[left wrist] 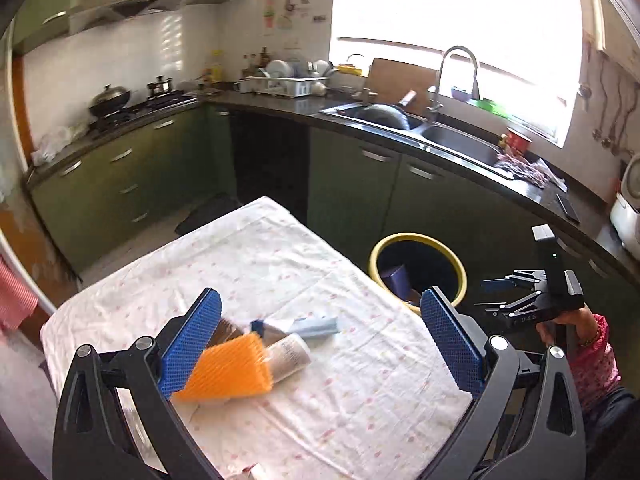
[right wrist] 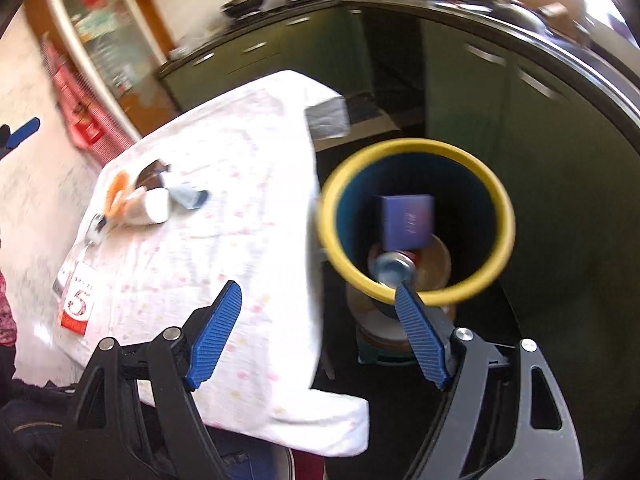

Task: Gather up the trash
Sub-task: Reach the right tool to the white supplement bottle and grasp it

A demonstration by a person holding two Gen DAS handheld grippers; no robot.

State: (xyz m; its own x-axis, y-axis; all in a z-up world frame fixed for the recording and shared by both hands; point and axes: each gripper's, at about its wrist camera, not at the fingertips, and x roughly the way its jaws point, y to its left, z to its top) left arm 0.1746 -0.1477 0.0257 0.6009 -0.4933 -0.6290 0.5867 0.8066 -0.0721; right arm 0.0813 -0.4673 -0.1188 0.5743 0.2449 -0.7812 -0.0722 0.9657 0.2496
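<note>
Grippers both spread, empty: left gripper (left wrist: pixel 320 344) above orange net (left wrist: pixel 230 372); right gripper (right wrist: pixel 318 332) near bin (right wrist: pixel 416 224). Judgement: straddle net, clamp firmly.

Daylight from blown-out window (left wrist: pixel 452 28); fisheye bends edges w/ dark corners; right wrist view motion-blurred, esp. yellow-rimmed bin (right wrist: pixel 416 148)

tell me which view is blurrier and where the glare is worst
Right wrist view: clearly blurrier, motion smear across the yellow-rimmed bin, the purple box inside it and the counter behind. Left wrist view: mostly sharp, but the window is blown out to pure white; the orange foam net on the tablecloth is slightly soft. Both views bend straight edges, fisheye style.
</note>
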